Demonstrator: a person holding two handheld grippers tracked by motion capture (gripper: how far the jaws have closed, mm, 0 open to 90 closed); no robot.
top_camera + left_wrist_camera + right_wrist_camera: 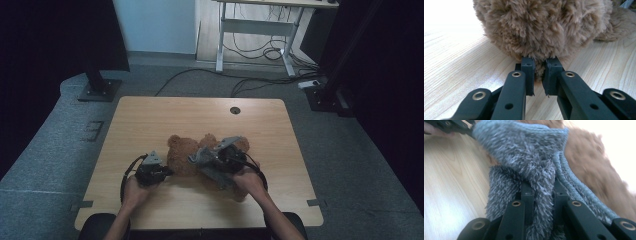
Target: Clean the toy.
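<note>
Left gripper: my jaws are drawn narrow and pinch a tuft of brown fur on the teddy bear. Fur sits between the pads, pressed from both sides. From the high view the left gripper sits at the bear's left side, low over the table, w/ my left hand behind it toward the near edge.

Right gripper: jaws narrow, clamped on a fold of grey fuzzy knit garment. The fold runs up between the pads; a ribbed hem runs along the garment's right edge in the right gripper view. Brown bear fur shows behind and to the right of the knit. That view is blurred, so finer detail not readable.

Bear's position: high view puts the teddy bear roughly mid-table, nearer the near edge than the far one. Right gripper lies across its right part, covering much of it; my right hand is behind. Grey garment not distinguishable there.

Other: round cable hole near the table's far edge, well apart from the bear. Cannot tell which part of the bear the knit covers.
</note>
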